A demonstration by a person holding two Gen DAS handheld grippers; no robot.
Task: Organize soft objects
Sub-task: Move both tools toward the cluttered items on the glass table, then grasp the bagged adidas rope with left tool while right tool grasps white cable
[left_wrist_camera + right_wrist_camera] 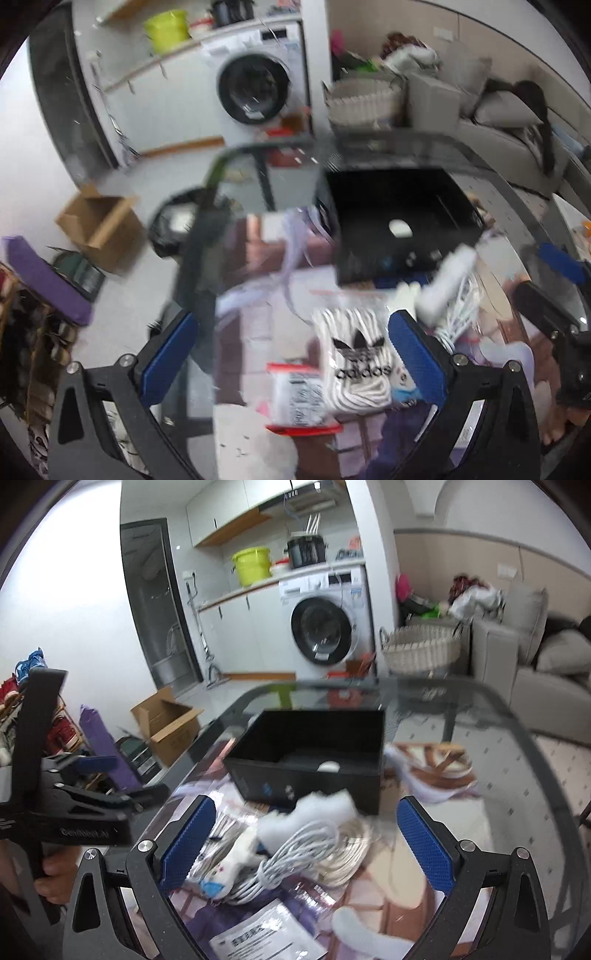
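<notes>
Nearest us, our left claw (291, 354) hangs spread above the striped sock pack (356, 363). Our right claw (306, 838), also spread, straddles the white sock (236, 864) tangled with a cable coil (314, 853) before the black box (314, 753). We could snag cable with sock.

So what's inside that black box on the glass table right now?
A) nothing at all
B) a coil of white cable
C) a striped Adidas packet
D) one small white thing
D: the black box holds only one small white thing on its floor; the cable coil lies outside, in front of it.
</notes>
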